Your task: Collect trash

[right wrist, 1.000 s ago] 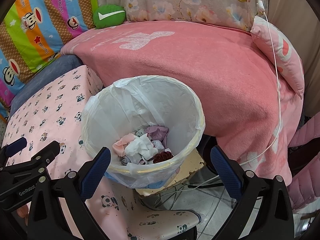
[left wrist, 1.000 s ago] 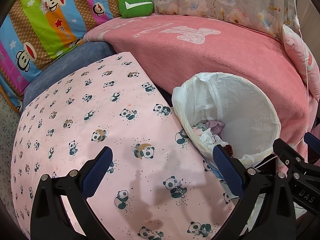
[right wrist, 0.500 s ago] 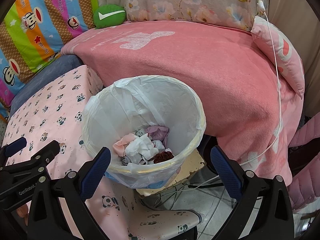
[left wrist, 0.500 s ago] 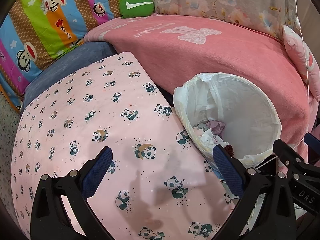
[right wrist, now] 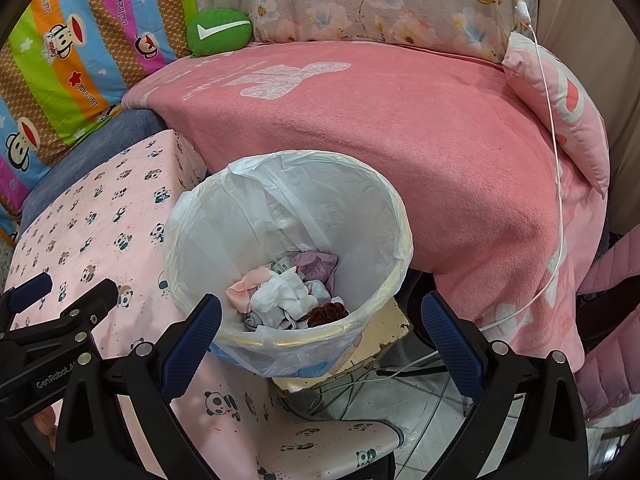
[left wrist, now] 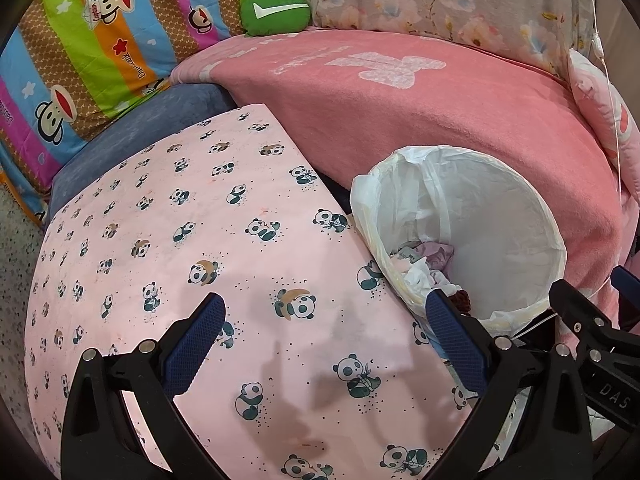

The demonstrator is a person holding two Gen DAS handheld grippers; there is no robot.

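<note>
Seemingly finished: crumpled white and pink scraps (right wrist: 280, 298) inside white-lined round bin (right wrist: 394, 216); left gripper (left wrist: 324, 322), right gripper (right wrist: 320, 320) wide open, empty; next, scan panda-print pink tabletop (left wrist: 160, 220).

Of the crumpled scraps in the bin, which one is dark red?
The small dark red wad at the near edge of the pile in the bin; the other scraps are white, pale pink or lilac.

Panda cloth (left wrist: 208, 216), pink blanket (left wrist: 440, 120), green cushion (left wrist: 276, 12).
</note>
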